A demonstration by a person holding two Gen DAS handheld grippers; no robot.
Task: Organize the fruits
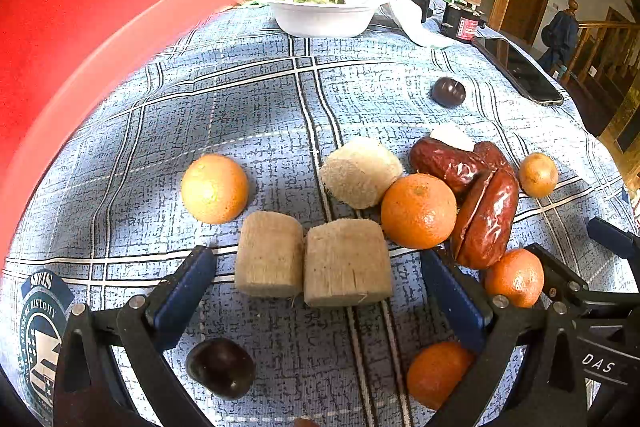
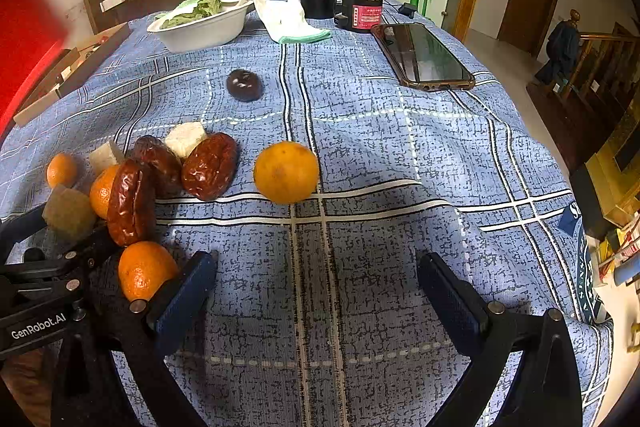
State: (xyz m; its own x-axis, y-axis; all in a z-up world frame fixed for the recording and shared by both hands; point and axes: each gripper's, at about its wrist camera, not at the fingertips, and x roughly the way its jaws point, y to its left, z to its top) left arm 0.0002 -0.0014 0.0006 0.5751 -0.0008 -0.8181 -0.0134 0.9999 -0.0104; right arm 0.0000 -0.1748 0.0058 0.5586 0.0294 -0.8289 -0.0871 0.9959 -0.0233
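Fruit lies scattered on a blue checked tablecloth (image 1: 248, 99). My left gripper (image 1: 316, 259) is open just above the cloth, and two beige cane chunks (image 1: 268, 255) (image 1: 346, 263) lie side by side between its fingers, untouched. A third chunk (image 1: 360, 171) lies behind them, with oranges (image 1: 215, 188) (image 1: 418, 211) and red dates (image 1: 486, 223) around it. A dark plum (image 1: 220, 367) sits under the left finger. My right gripper (image 2: 318, 261) is open over bare cloth, holding nothing. An orange (image 2: 286, 172) rests ahead of it, and the dates (image 2: 210, 165) lie to its left.
At the table's far side stand a white bowl of greens (image 2: 200, 31), a white cloth (image 2: 288, 17), a dark jar (image 2: 366, 13) and a phone (image 2: 424, 57). Another plum (image 2: 244, 85) sits mid-table. A blurred red object (image 1: 60, 7) fills the left wrist view's left. The table drops off at right.
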